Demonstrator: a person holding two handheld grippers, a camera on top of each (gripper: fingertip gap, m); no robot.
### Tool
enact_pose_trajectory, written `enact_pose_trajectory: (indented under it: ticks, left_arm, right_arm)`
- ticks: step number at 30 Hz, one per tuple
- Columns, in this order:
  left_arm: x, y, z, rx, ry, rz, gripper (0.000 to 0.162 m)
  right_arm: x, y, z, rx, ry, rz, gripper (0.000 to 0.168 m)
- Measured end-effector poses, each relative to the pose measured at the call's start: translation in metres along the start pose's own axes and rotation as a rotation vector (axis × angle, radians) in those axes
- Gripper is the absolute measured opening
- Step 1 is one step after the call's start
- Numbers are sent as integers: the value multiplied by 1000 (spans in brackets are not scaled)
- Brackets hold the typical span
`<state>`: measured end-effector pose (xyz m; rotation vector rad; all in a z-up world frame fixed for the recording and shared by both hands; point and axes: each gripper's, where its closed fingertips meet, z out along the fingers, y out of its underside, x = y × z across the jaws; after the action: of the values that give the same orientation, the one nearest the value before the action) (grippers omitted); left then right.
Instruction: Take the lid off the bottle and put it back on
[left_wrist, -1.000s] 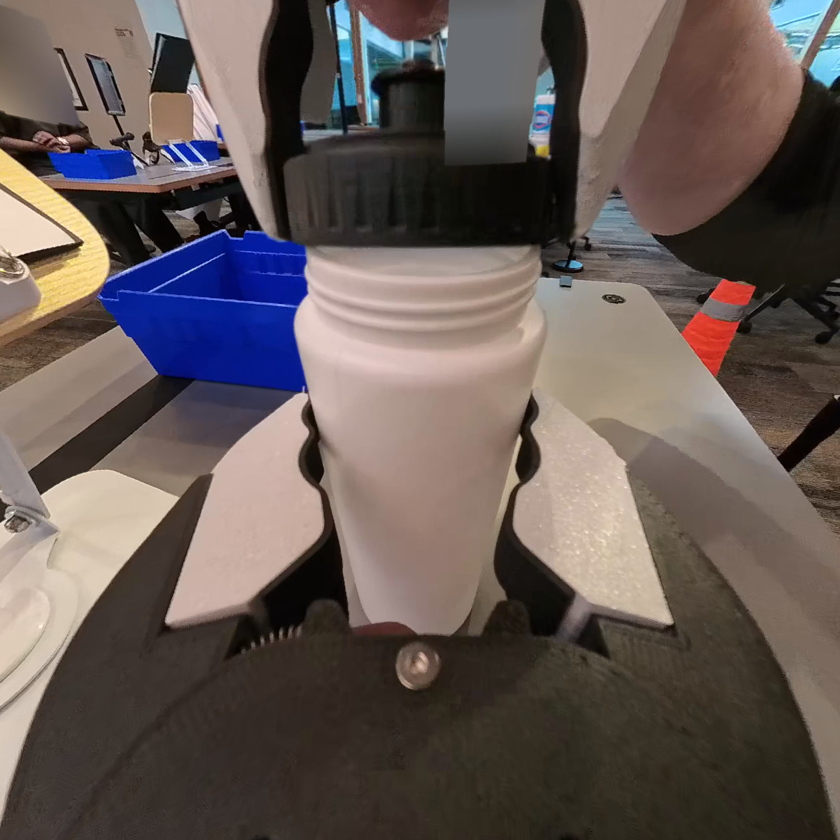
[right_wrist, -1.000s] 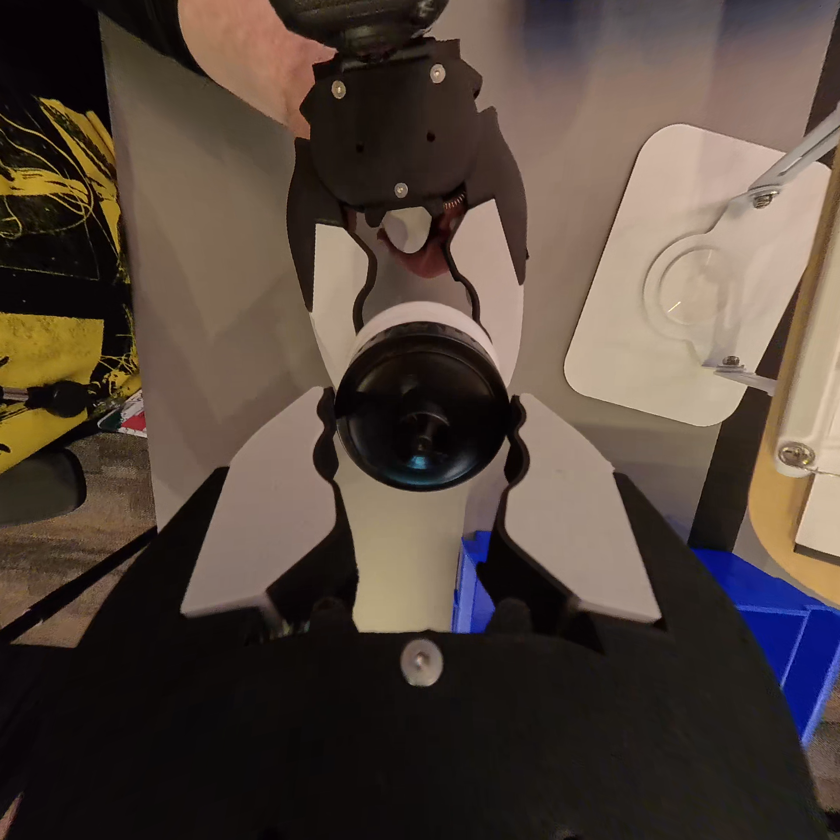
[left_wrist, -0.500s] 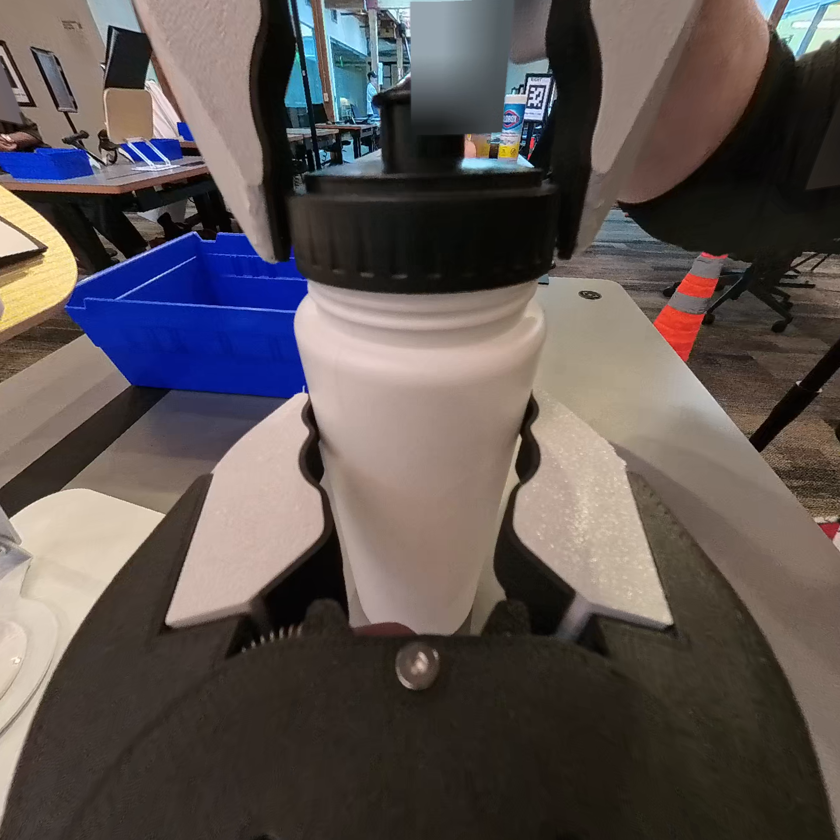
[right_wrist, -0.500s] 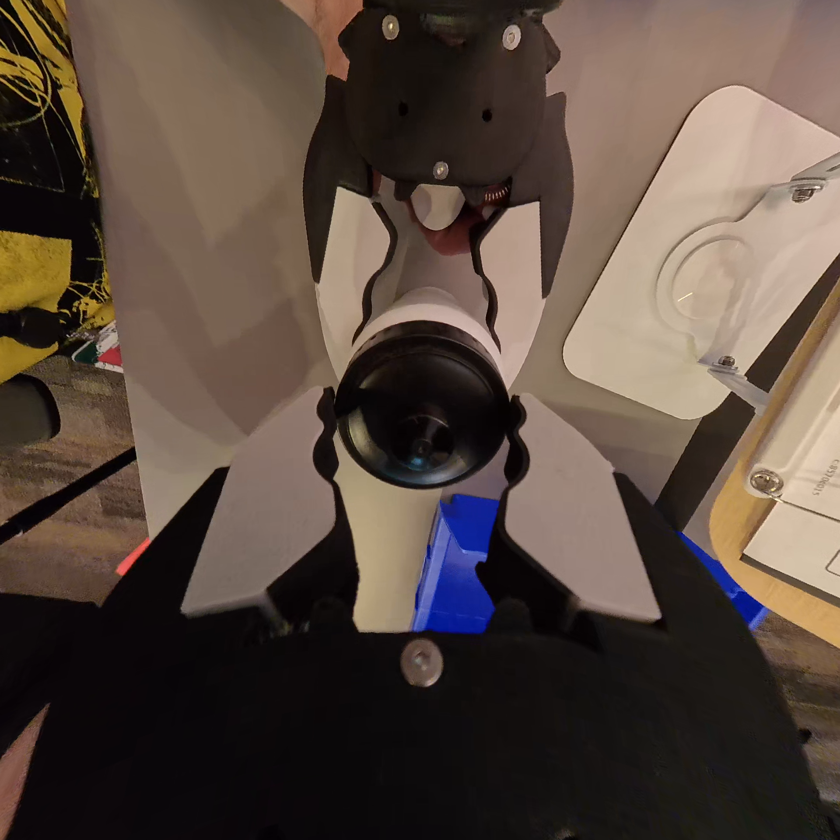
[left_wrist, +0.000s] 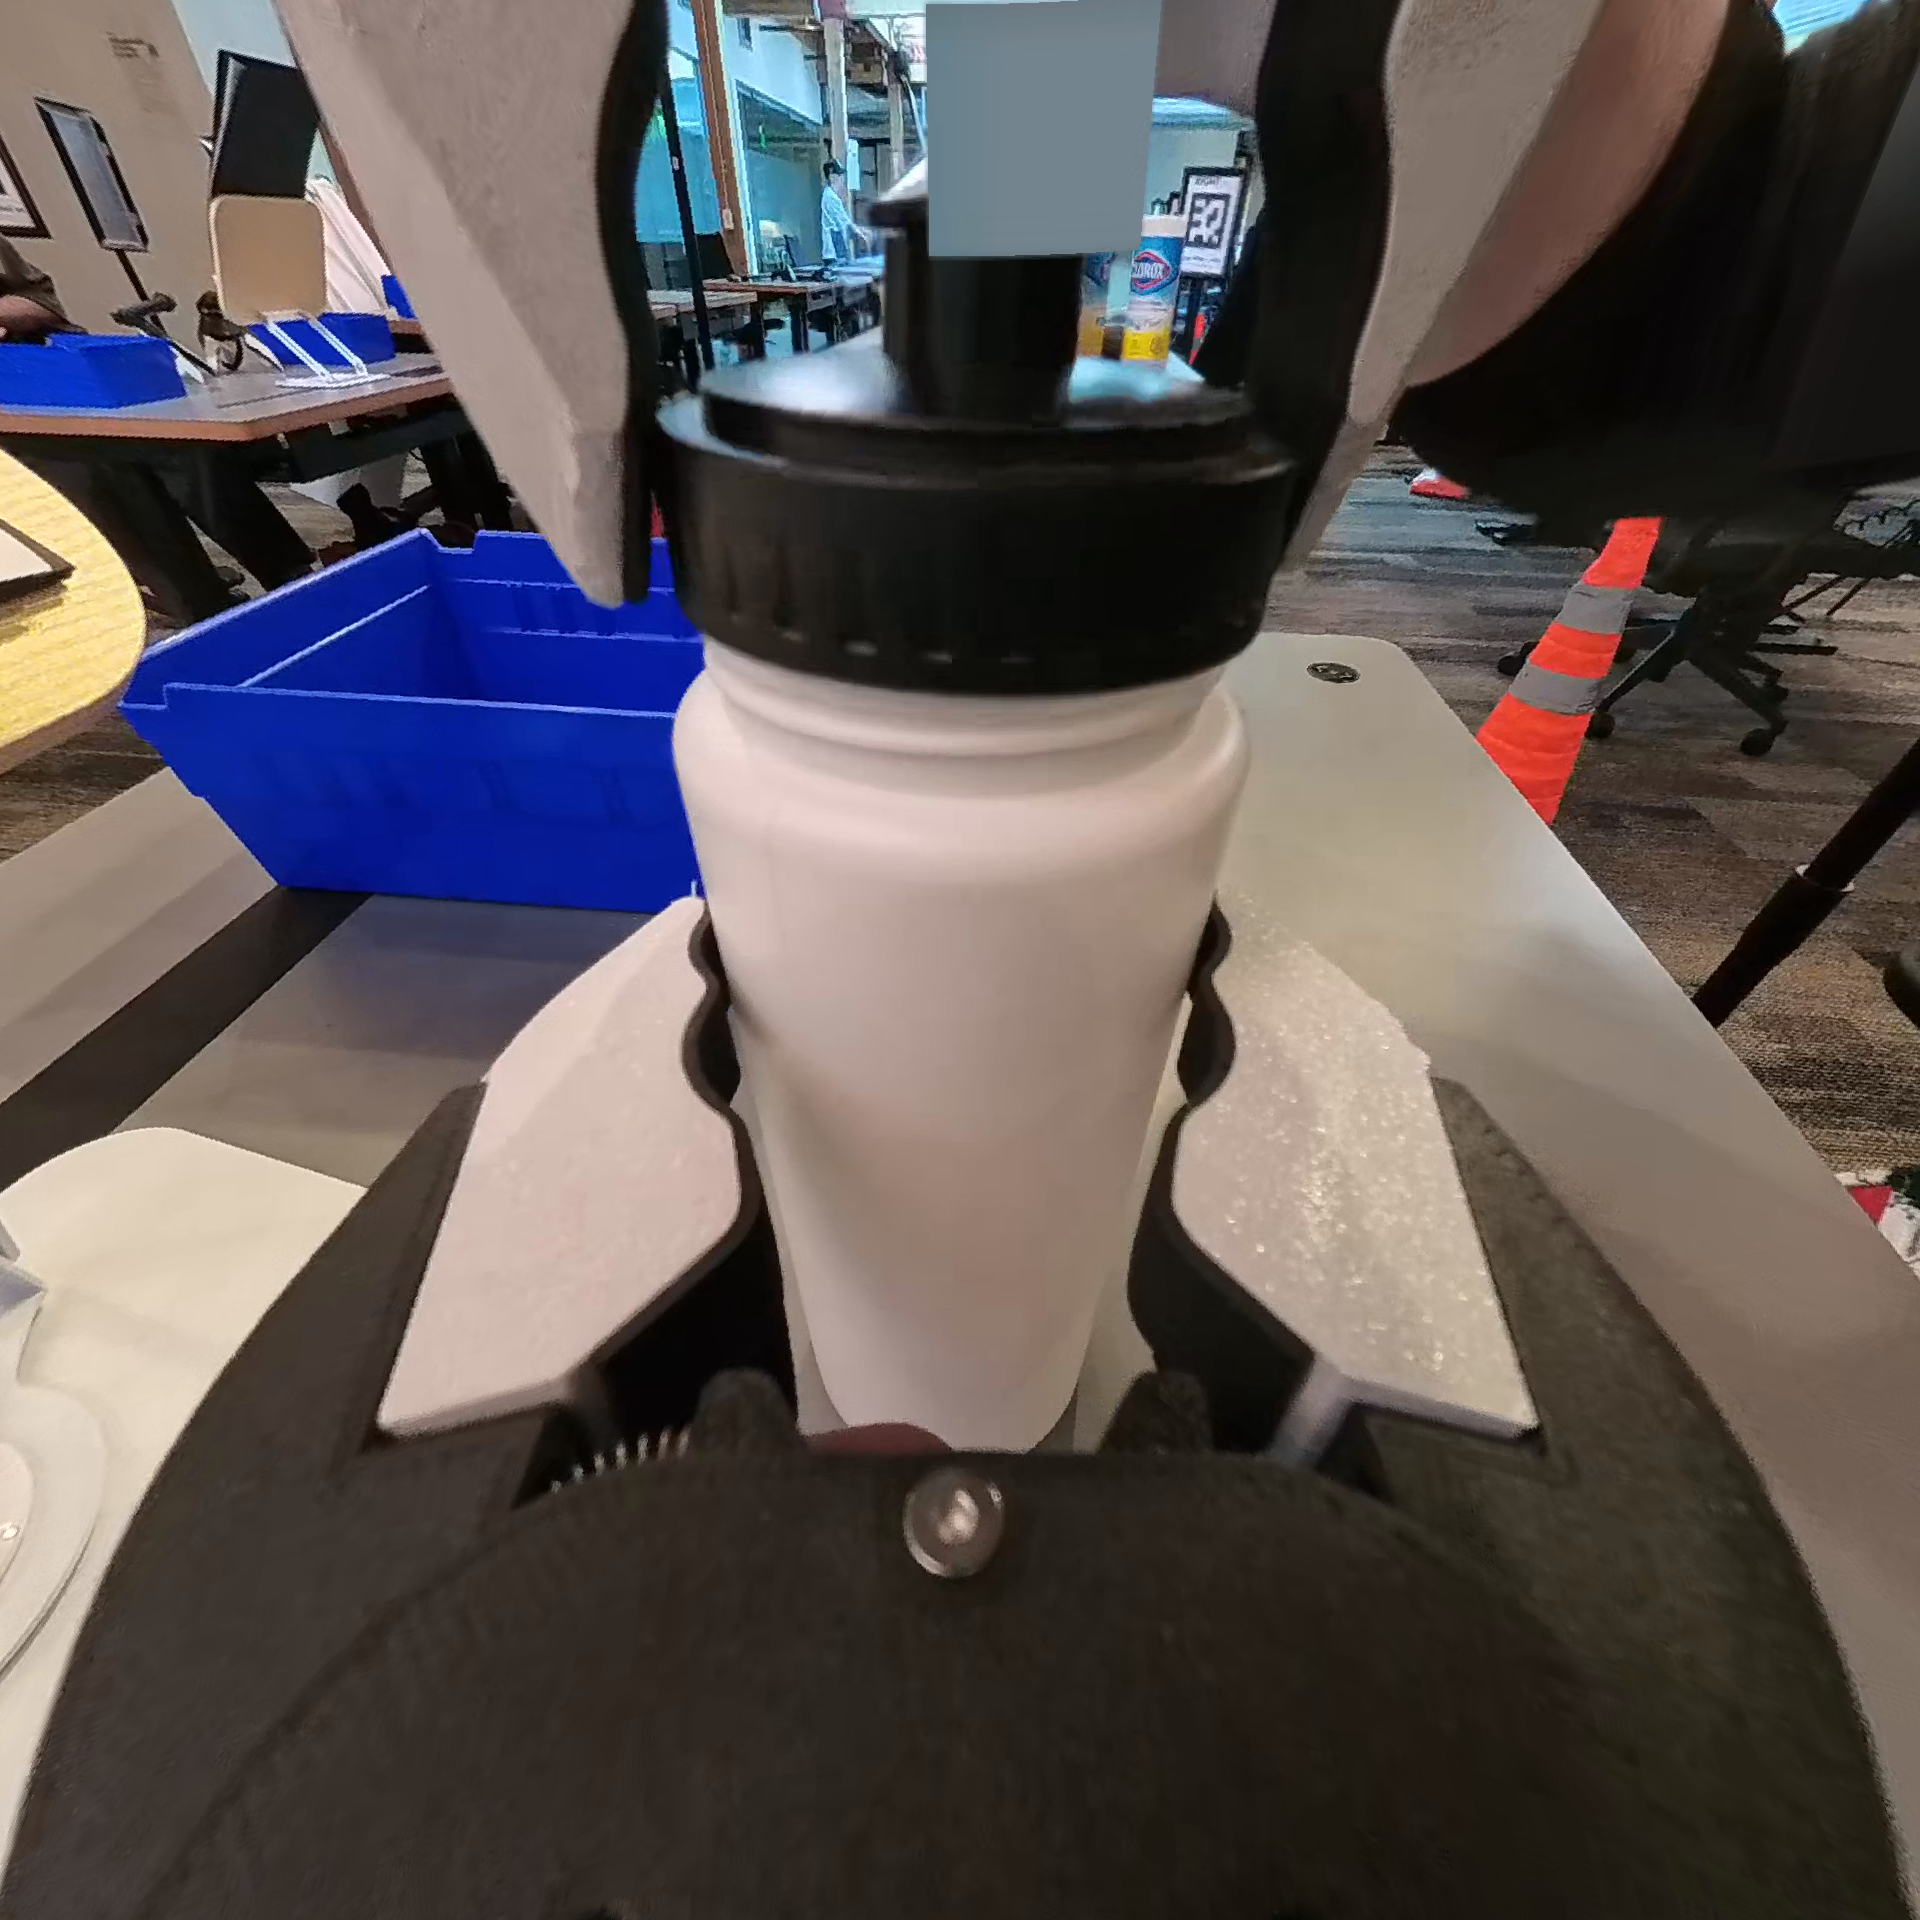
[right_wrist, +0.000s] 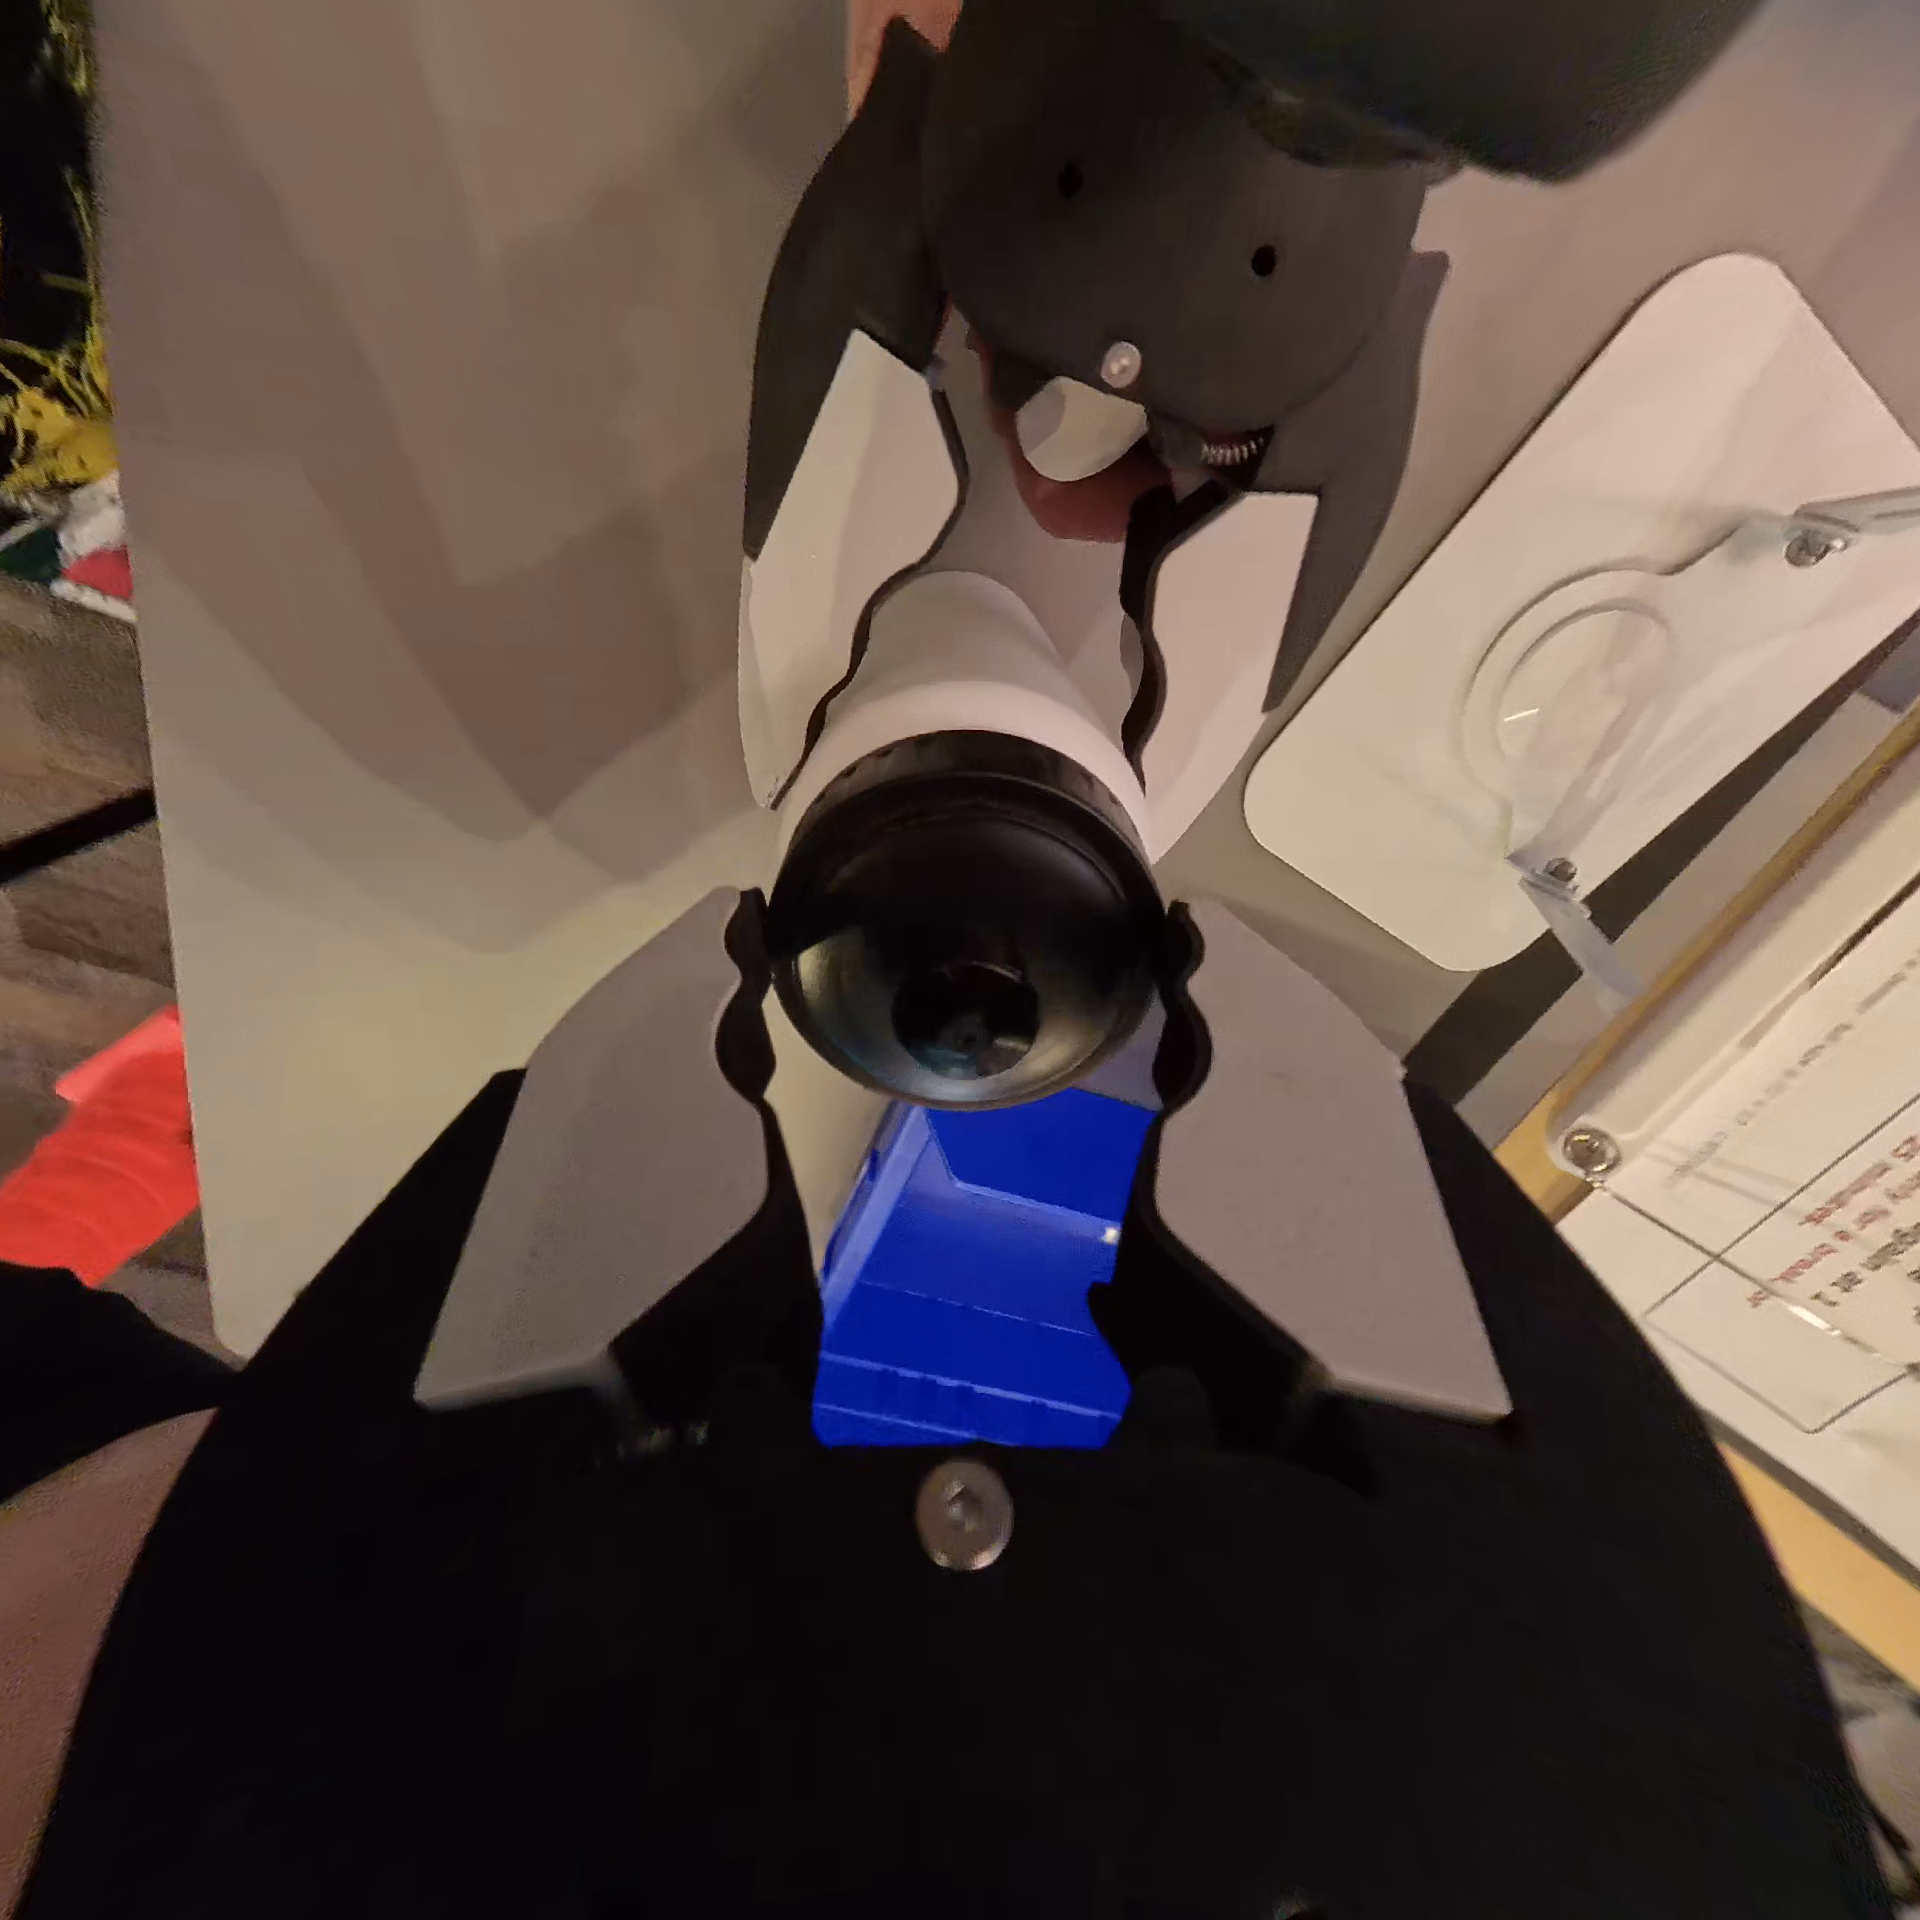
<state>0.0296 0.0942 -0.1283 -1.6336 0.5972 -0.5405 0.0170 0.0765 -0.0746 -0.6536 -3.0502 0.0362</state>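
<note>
A white bottle (left_wrist: 956, 1091) stands upright over the grey table (left_wrist: 1403, 894). My left gripper (left_wrist: 956, 935) is shut on its body at mid height. A black ribbed lid (left_wrist: 977, 551) with a spout sits on the bottle's neck and covers the threads. My right gripper (right_wrist: 964, 914) comes from above, its fingers (left_wrist: 540, 312) pressed on both sides of the lid (right_wrist: 966, 935). In the right wrist view the bottle (right_wrist: 966, 665) runs down to the left gripper (right_wrist: 961, 779) below it. The bottle's base is hidden.
A blue bin (left_wrist: 416, 748) stands on the table behind the bottle. A white pad with a clear stand (right_wrist: 1558, 623) lies at the left. A wooden table with a sheet (right_wrist: 1766, 1195) is beyond it. An orange cone (left_wrist: 1558, 675) stands on the floor right.
The lid has come down from above the bare threads onto the bottle's neck and now covers them. The right gripper has turned with it. The left gripper keeps its hold.
</note>
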Motion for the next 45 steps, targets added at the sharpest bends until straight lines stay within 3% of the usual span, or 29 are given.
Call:
enact_pose_trajectory:
  ticks: [6,20,28,32,38,42,45]
  left_arm:
    - [2,0,0,-3,9,8,84]
    - [0,0,0,-8,-17,1,84]
    - [0,0,0,-8,-20,-2,84]
    - [0,0,0,-6,-16,-3,84]
    - [0,1,0,-5,-13,-1,84]
    - [0,0,0,-4,-14,-4,84]
    - [-1,0,0,-5,-19,-6,84]
  right_arm:
    - [-2,-2,2,-35,-21,-25,73]
    - [2,-3,3,138,16,487,74]
    - [7,-3,-1,153,57,320,87]
    - [7,-4,-7,130,72,204,79]
    - [1,-5,-1,123,21,194,72]
    - [2,-5,0,135,23,317,72]
    - [3,-4,0,132,33,528,72]
